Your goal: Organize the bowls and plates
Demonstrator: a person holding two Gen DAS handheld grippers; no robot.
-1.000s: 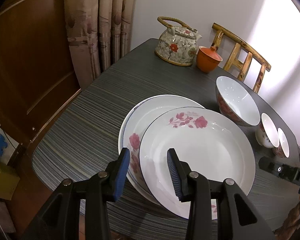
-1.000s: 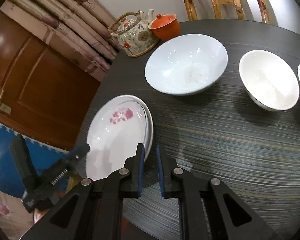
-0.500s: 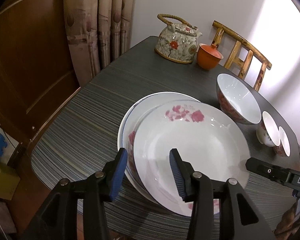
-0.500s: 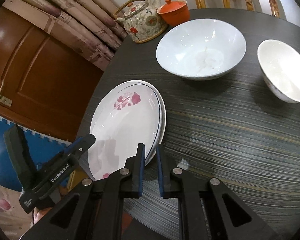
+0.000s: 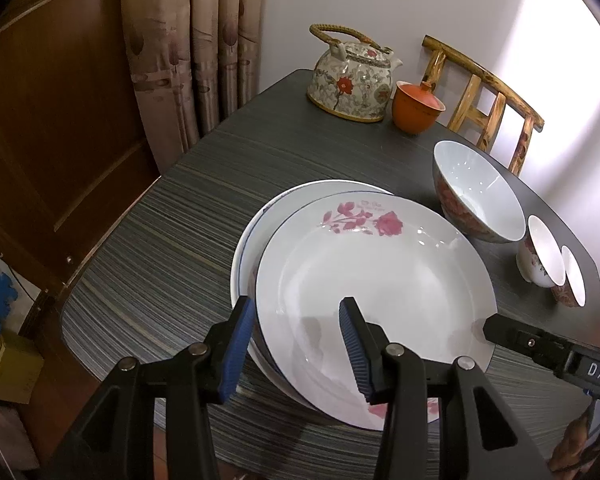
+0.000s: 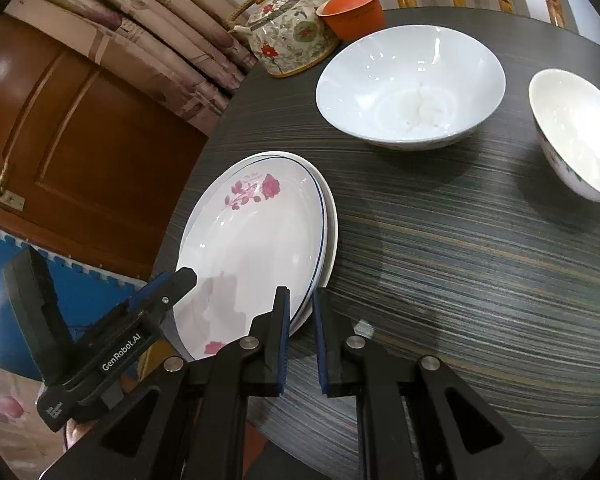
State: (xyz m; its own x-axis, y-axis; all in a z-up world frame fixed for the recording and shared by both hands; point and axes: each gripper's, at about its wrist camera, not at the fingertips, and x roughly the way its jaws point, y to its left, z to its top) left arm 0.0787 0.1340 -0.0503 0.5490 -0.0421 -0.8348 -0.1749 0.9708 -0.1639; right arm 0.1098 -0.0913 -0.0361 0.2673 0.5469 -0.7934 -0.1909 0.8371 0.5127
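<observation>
A white plate with pink roses (image 5: pixel 380 280) lies on top of another white plate (image 5: pixel 256 232), nearly lined up with it. Both show in the right wrist view, top plate (image 6: pixel 256 240). My left gripper (image 5: pixel 296 344) is open, its fingers straddling the plates' near rim. My right gripper (image 6: pixel 301 336) is nearly shut and empty, just right of the plates' edge. A large floral bowl (image 5: pixel 476 196) stands to the right, also in the right wrist view (image 6: pixel 412 84). Two small bowls (image 5: pixel 548 260) stand further right, one seen in the right wrist view (image 6: pixel 576 132).
A floral teapot (image 5: pixel 352 80) and an orange lidded cup (image 5: pixel 416 108) stand at the far side of the dark striped table (image 5: pixel 172 240). A wooden chair (image 5: pixel 488 100) is behind. A door (image 5: pixel 60 100) and curtains (image 5: pixel 196 40) are to the left.
The top plate has slid left onto the lower plate, now nearly lined up with it. Both grippers have moved in closer to the plates.
</observation>
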